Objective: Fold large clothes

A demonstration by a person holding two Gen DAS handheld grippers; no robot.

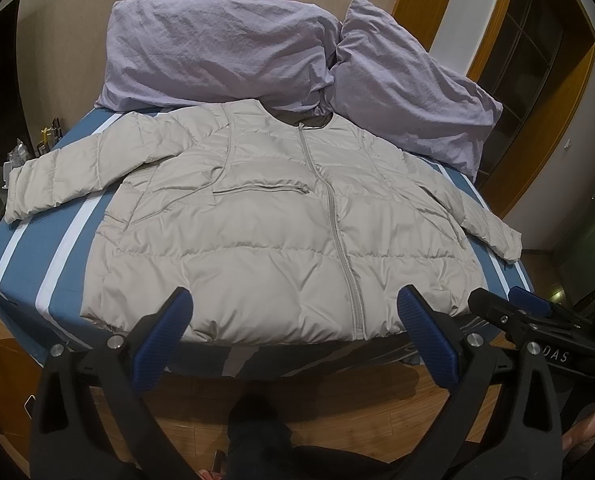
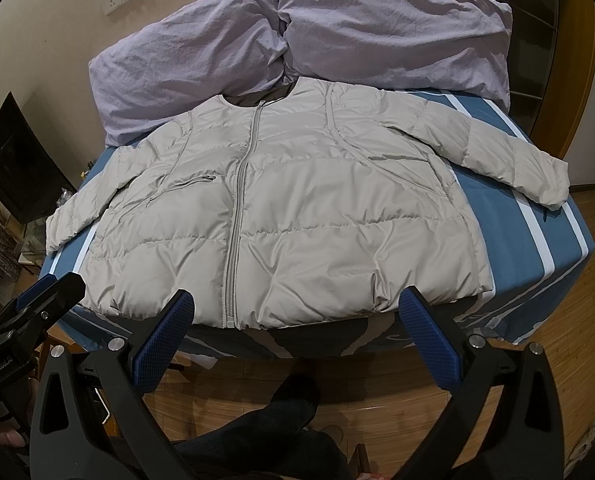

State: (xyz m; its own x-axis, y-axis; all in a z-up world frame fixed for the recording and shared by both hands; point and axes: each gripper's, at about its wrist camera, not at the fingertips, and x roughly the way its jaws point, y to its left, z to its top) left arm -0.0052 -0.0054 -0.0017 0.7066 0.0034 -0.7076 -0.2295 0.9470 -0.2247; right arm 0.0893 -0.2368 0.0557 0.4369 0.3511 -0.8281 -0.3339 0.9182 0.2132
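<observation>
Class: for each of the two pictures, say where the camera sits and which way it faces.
Left wrist: sits on the left gripper at the bed's foot, faces the jacket; open jaws, leg, right gripper show.
Right wrist: sits on the right gripper, faces likewise; open jaws, leg show.
Shared: jacket, pillows, bed.

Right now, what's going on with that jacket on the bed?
A person holds a gripper in each hand at the foot of the bed. The beige puffer jacket lies flat, zipped, sleeves spread, collar by two purple pillows. The left gripper and right gripper are both open and holding nothing, near the hem. No fold has been made yet.
</observation>
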